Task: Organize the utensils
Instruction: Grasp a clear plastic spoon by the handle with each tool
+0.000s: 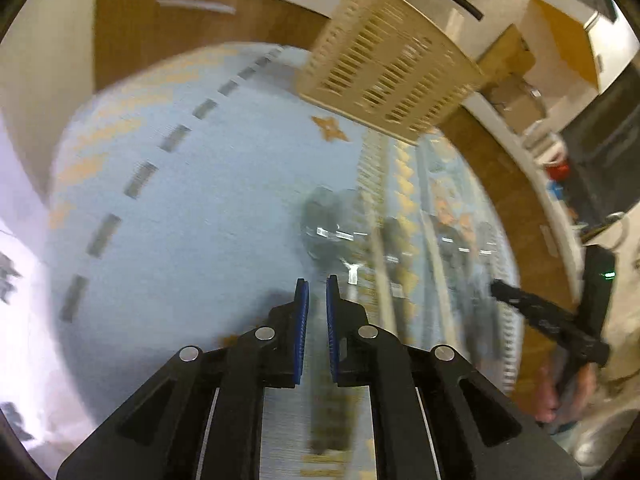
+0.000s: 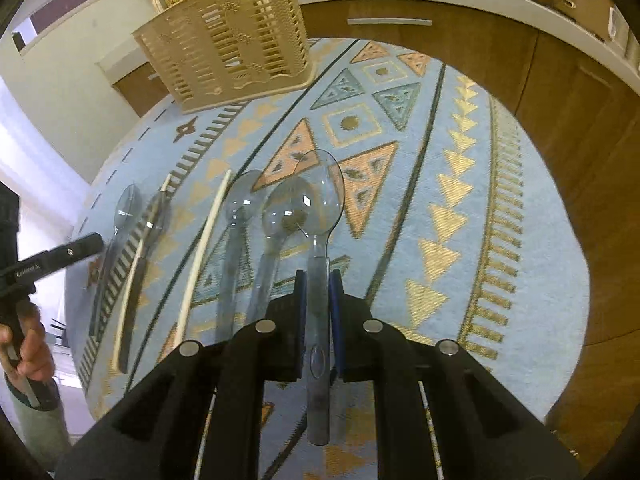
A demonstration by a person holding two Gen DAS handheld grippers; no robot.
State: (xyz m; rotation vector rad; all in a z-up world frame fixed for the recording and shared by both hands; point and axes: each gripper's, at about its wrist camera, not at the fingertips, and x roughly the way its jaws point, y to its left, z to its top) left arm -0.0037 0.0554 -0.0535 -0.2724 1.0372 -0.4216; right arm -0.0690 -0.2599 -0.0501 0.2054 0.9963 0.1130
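Your right gripper (image 2: 318, 280) is clamping the handle of a clear spoon (image 2: 320, 200). The handle is running straight between the blue pads (image 2: 335, 320), with its long axis pointing to 12 o'clock and the bowl leading. The spoon is smooth, glassy plastic: thin, rigid and probably slippery under the pads.

The basket (image 2: 228, 36) is standing at 11 o'clock from those fingers, well apart, on the far edge of the mat (image 2: 500, 320). That is the relation the next move is turning on: you are likely needing to carry the spoon forward and left. The basket is beige slotted plastic with an open top.

More clear spoons (image 2: 280, 216) are lying just left of the held one, handles parallel. Two pale sticks (image 2: 208, 236) are lying further left. The mat is woven, light blue with orange and gold triangles.

Your left gripper (image 1: 317, 304) is showing a narrow gap between its pads, almost closed; a blurred handle appears to be lying in it, but grip cannot be confirmed. The right arm is nearer the task.
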